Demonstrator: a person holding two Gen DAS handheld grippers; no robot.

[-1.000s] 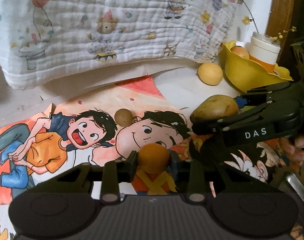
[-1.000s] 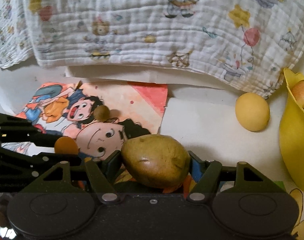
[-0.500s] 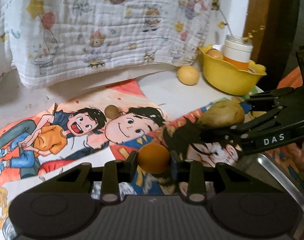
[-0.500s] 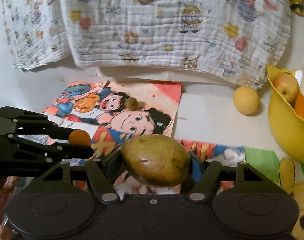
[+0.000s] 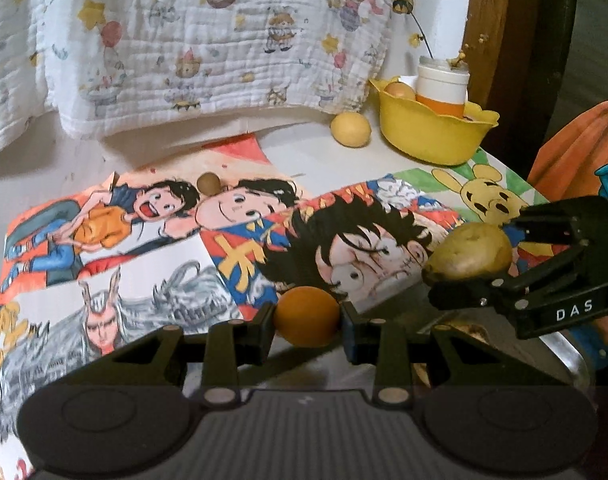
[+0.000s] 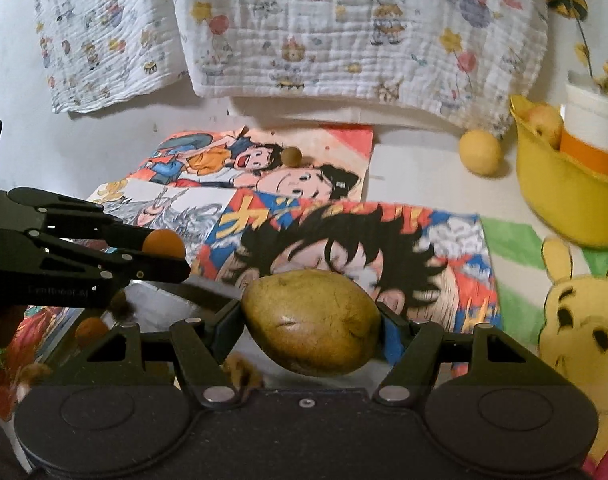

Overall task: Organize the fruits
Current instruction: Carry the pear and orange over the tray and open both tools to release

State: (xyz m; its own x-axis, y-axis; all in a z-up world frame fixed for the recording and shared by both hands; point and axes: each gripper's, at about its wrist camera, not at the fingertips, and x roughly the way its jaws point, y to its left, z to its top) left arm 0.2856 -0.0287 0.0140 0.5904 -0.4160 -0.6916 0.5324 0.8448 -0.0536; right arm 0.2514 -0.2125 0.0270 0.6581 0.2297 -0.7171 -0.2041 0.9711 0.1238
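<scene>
My left gripper [image 5: 307,318] is shut on a small orange fruit [image 5: 306,315], held above the near edge of the cartoon mat; the orange fruit also shows in the right wrist view [image 6: 163,242]. My right gripper [image 6: 311,325] is shut on a green-brown mango [image 6: 311,322], which also shows at the right of the left wrist view [image 5: 467,253]. Both hover over a metal tray [image 6: 160,300] holding a few small fruits [image 6: 88,330]. A small brown fruit [image 5: 208,183] lies on the mat. A yellow fruit [image 5: 350,129] lies beside the yellow bowl [image 5: 427,138].
The yellow bowl holds an apple [image 6: 545,122] and a white-and-orange jar [image 5: 441,90]. A patterned white cloth [image 5: 208,40] hangs along the back. Cartoon posters [image 6: 383,236] cover the table. An orange cloth [image 5: 575,160] is at the far right.
Both grippers have pulled back and up from the table with their fruits still held. The metal tray edge has come into view beneath them.
</scene>
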